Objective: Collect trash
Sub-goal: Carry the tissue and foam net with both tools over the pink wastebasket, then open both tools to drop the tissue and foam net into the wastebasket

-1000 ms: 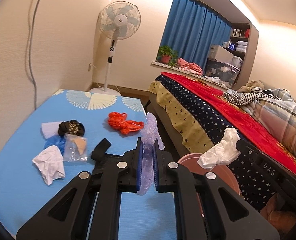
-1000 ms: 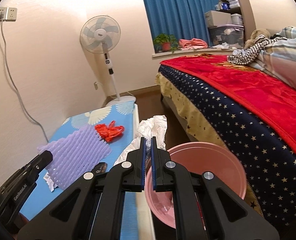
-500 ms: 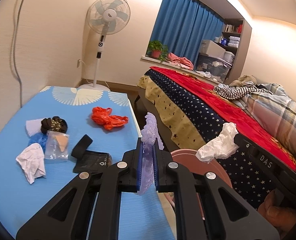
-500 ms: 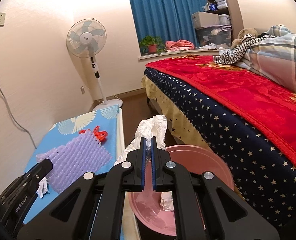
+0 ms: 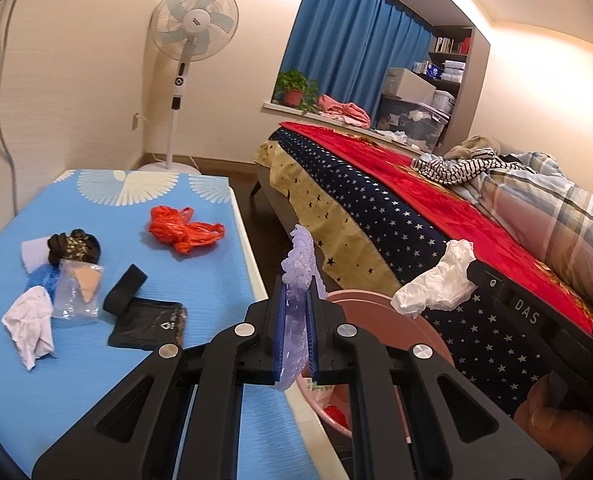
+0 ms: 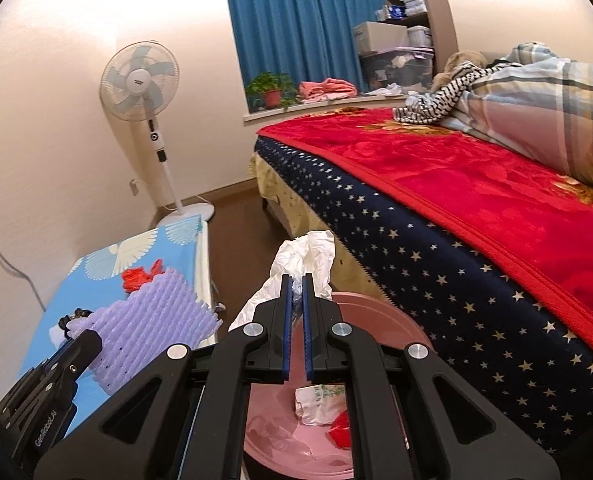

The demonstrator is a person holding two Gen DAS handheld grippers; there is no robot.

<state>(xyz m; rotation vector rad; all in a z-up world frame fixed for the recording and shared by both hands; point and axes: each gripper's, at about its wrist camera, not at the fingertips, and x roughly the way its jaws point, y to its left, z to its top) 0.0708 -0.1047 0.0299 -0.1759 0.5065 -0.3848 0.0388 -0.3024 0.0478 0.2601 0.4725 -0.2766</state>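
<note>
Left gripper (image 5: 295,300) is clamped on a lilac foam-net sleeve (image 5: 298,264), held past the right edge of the blue-covered table (image 5: 96,368). Right gripper (image 6: 296,292) is pinching a crumpled white plastic bag (image 6: 304,256) above the round pink plastic basin (image 6: 380,320). An orange plastic bag (image 5: 180,230) is lying near the table's far right corner.
</note>
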